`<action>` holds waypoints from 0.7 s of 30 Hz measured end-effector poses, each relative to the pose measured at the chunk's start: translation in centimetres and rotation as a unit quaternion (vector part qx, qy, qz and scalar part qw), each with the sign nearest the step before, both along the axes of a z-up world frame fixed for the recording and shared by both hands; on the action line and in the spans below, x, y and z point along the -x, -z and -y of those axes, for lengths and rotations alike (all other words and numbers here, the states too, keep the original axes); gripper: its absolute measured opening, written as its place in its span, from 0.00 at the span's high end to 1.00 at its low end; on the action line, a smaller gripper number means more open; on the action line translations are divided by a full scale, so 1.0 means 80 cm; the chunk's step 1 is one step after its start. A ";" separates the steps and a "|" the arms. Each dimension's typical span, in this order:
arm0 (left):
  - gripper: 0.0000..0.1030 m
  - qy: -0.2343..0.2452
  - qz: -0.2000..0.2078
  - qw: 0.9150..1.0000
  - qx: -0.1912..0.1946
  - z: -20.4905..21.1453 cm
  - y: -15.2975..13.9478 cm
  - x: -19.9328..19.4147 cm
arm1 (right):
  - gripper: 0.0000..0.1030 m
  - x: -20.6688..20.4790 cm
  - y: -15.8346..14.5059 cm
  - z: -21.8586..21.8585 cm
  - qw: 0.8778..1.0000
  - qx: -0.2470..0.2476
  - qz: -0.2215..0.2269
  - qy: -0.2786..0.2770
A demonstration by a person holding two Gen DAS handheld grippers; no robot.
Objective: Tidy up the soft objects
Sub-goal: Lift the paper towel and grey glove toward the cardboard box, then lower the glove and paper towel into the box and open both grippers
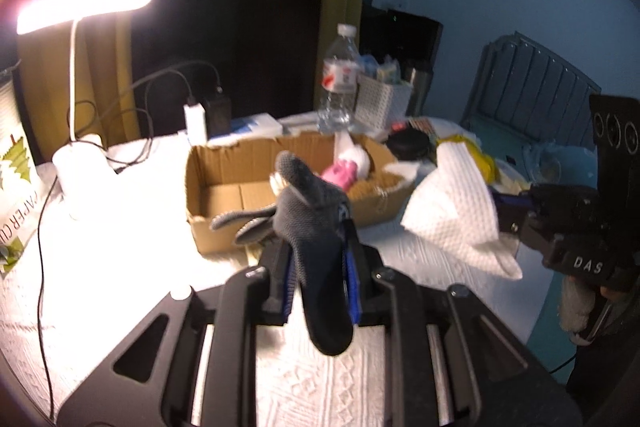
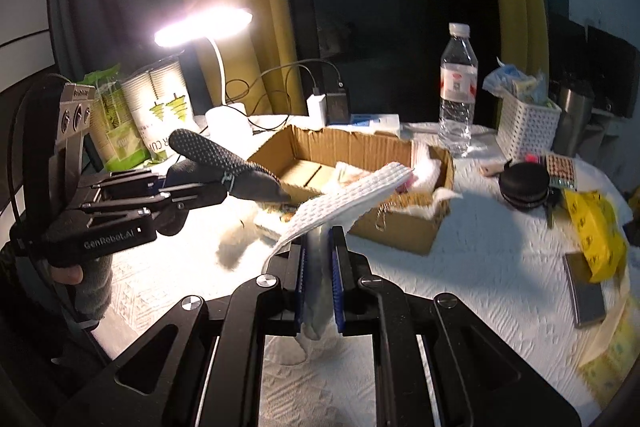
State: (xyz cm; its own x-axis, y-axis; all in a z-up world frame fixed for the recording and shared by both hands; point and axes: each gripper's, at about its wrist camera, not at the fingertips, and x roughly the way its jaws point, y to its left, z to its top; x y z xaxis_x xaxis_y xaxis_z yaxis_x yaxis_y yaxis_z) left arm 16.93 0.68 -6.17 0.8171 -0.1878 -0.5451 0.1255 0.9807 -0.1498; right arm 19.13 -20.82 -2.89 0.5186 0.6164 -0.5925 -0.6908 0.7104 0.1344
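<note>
My left gripper (image 1: 318, 267) is shut on a dark grey work glove (image 1: 308, 211), held above the table just in front of the open cardboard box (image 1: 224, 171). It also shows in the right wrist view (image 2: 224, 183), with the glove (image 2: 224, 159) sticking out toward the box (image 2: 400, 227). My right gripper (image 2: 320, 259) is shut on a white quilted cloth (image 2: 348, 199) that droops toward the box. In the left wrist view this cloth (image 1: 456, 199) hangs to the right of the box. A pink soft item (image 1: 340, 175) and white cloths lie inside the box.
A lit desk lamp (image 2: 204, 27), a charger with cables (image 2: 328, 103), a water bottle (image 2: 458, 87), a white basket (image 2: 524, 123), a black round case (image 2: 524, 183), yellow packaging (image 2: 592, 227) and paper-cup packs (image 2: 156, 111) stand around the box on the white tablecloth (image 2: 480, 259).
</note>
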 end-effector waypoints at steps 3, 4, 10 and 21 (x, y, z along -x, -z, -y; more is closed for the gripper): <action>0.80 -0.004 0.012 1.000 -0.001 -0.007 -0.010 -0.007 | 0.88 -0.006 -0.008 -0.007 1.000 0.000 0.008 -0.005; 0.80 -0.005 0.015 1.000 -0.001 -0.008 -0.013 -0.009 | 0.88 -0.008 -0.011 -0.008 1.000 0.000 0.011 -0.006; 0.80 -0.014 0.027 1.000 -0.001 -0.022 -0.022 -0.027 | 0.88 -0.027 -0.021 -0.021 1.000 0.000 0.020 -0.012; 0.80 -0.039 0.038 0.998 -0.014 -0.044 -0.009 -0.077 | 0.88 -0.070 -0.022 -0.042 1.000 0.001 0.024 -0.020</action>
State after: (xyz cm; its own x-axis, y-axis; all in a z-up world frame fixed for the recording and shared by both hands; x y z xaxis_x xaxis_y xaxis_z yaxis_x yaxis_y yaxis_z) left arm 23.06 4.21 -5.48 0.8682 -0.1068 -0.4846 0.0583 0.9917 -0.1142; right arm 24.69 -17.44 -1.15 0.5213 0.6355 -0.5696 -0.7240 0.6826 0.0989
